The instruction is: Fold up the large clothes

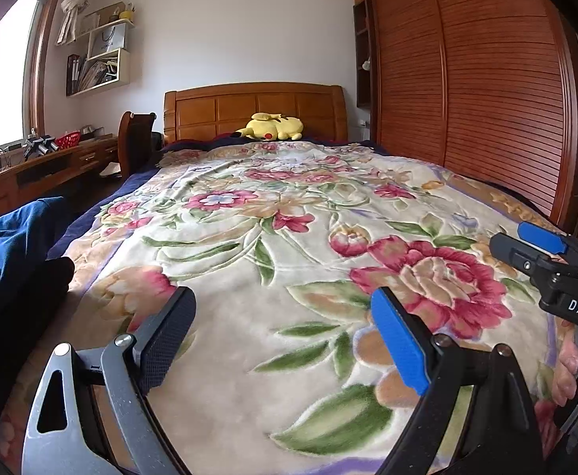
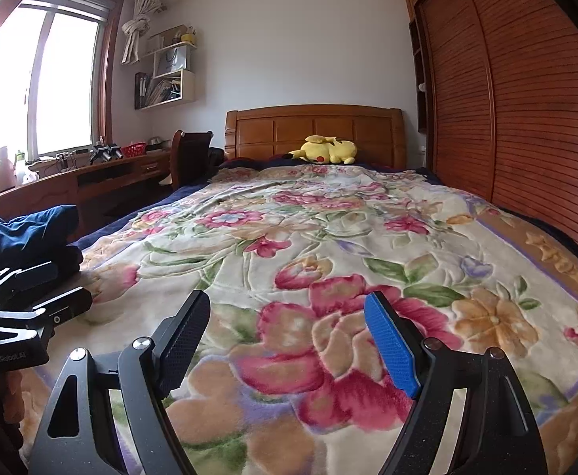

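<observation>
Blanket: floral blanket [image 1: 249,277] covers the bed, my landmark for everything here.
Clothes: I see blue clothing [image 1: 8,237] piled at the blanket's left edge, on darker fabric.
Left gripper: my left gripper [image 1: 281,336] hovers low over the blanket's near end, jaws wide, nothing between them.
Right gripper: my right gripper [image 2: 289,336] hangs beside it over the large pink flower, jaws wide, empty.
Plush: yellow plush toy [image 2: 326,150] lies at the blanket's far end, against the headboard [image 2: 312,126].
</observation>
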Action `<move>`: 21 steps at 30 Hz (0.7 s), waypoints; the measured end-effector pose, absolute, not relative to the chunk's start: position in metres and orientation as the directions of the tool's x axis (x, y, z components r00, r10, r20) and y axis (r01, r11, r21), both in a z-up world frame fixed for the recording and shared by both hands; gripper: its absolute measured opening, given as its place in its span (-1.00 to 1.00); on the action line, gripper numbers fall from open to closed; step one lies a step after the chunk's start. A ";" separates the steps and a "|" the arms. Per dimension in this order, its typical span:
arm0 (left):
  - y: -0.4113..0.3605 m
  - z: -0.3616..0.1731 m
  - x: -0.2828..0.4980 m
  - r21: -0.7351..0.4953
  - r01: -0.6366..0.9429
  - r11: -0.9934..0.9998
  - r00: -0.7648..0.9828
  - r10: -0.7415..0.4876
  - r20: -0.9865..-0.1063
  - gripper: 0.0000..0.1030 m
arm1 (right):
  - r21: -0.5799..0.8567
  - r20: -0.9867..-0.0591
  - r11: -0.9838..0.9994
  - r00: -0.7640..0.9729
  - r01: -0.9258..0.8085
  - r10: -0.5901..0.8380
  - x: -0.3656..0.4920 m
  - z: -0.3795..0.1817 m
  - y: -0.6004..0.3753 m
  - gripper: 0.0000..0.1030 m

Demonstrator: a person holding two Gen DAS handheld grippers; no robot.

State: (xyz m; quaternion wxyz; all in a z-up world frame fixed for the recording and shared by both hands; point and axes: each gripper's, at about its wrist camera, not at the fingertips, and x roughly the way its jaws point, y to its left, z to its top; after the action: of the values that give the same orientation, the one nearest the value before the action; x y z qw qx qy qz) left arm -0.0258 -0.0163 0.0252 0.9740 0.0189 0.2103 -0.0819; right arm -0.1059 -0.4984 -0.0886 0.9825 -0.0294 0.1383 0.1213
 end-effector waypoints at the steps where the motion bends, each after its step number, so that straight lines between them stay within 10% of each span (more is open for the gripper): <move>1: -0.016 0.025 -0.026 0.004 0.165 0.986 0.899 -0.149 -0.412 0.76 | -0.023 -0.279 0.969 0.933 -0.244 0.228 -0.103 -0.091 -0.498 0.59; 21: -0.013 0.027 -0.028 0.000 0.154 0.988 0.904 -0.141 -0.404 0.76 | -0.018 -0.284 0.969 0.931 -0.246 0.231 -0.100 -0.094 -0.507 0.59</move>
State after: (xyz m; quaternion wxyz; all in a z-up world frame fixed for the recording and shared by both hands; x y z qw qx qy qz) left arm -0.0276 -0.0131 0.0268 0.9755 0.0161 0.2059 -0.0757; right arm -0.1004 -0.5074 -0.0940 0.9821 -0.0268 0.1413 0.1216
